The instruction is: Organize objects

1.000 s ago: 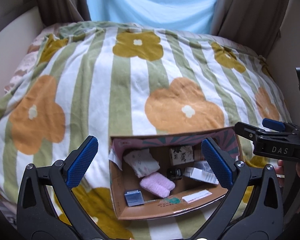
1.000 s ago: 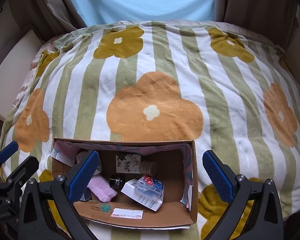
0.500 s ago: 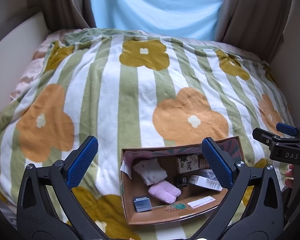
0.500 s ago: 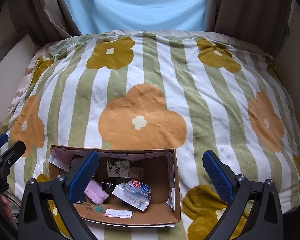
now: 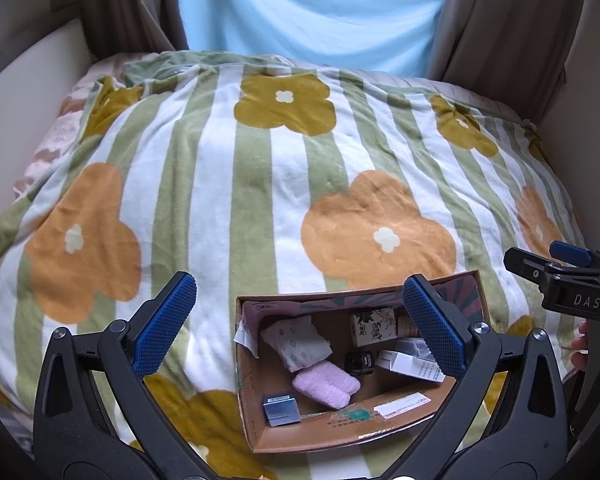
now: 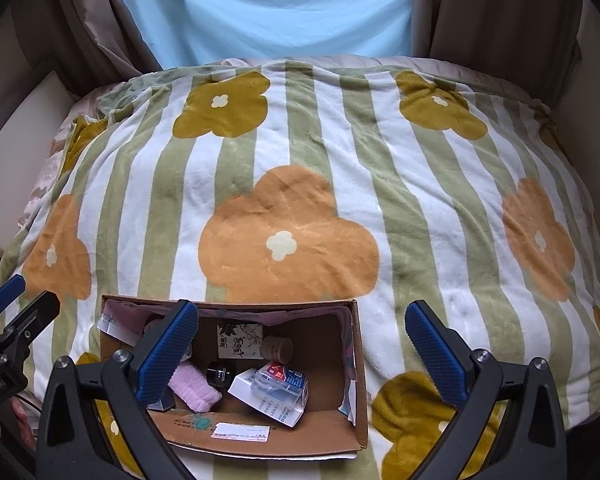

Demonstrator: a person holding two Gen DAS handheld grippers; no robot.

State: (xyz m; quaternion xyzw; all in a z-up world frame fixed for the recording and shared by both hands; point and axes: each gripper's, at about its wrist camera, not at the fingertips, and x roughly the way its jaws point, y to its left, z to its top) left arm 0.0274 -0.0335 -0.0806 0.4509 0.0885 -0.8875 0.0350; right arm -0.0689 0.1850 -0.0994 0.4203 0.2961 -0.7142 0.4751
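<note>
Cardboard box (image 5: pixel 260 436) sits just below my left tool (image 5: pixel 298 326), fingers spread wide and carrying nothing; pink cloth (image 5: pixel 326 384), jar and cartons already lie inside. Over on the right view, my right tool (image 6: pixel 302 344) is wide and unloaded too, box (image 6: pixel 358 380) beneath its left finger. Blanket (image 6: pixel 300 160) ahead looks bare, so I reckon we're nearly done.

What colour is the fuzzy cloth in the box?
Pink; the fuzzy cloth shows best in the left wrist view.

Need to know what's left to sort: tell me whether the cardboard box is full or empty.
Partly full. The cardboard box is open on top and holds a pink cloth, a small black jar, and white cartons, with bare floor showing between them.
</note>
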